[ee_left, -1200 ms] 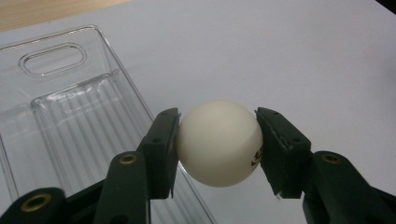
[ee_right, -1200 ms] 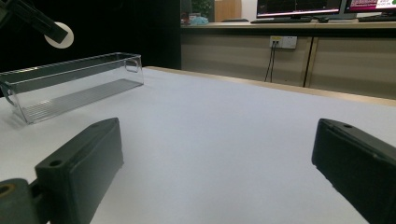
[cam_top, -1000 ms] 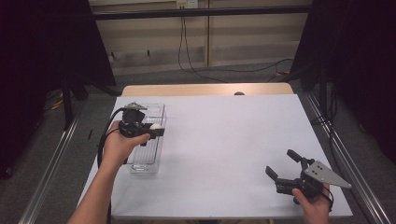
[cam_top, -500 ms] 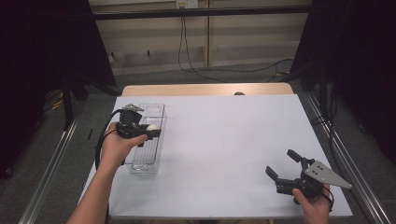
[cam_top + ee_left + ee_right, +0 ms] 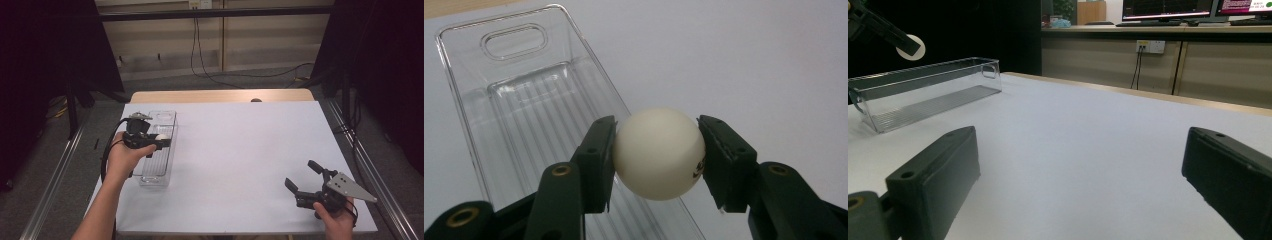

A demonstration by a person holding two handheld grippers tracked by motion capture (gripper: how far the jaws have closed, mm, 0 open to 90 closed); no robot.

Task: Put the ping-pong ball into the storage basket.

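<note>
One white ball is clamped between the pads of the left gripper, held above the clear plastic bin, over the bin's right-hand wall about midway along its length. The left gripper view shows both black jaws pressed flat on the ball's sides, at 9 and 3 o'clock of the ball, with the ribbed bin floor below and toward 10 o'clock. The bin holds nothing else that can be seen.

The right gripper rests at about 4 o'clock on the white table, well apart from the bin, jaws wide apart and holding nothing; in its own view the bin lies off toward 10 o'clock.

Step in hand, as judged: carrying the ball to the bin for release. The ball sits near the wall rather than over the middle of the floor.

Next move calls for a small shift toward 9 o'clock so the ball hangs over the ribbed floor, a lowering inside the walls, then parting the jaws. A light ball may bounce or roll if dropped from height.
</note>
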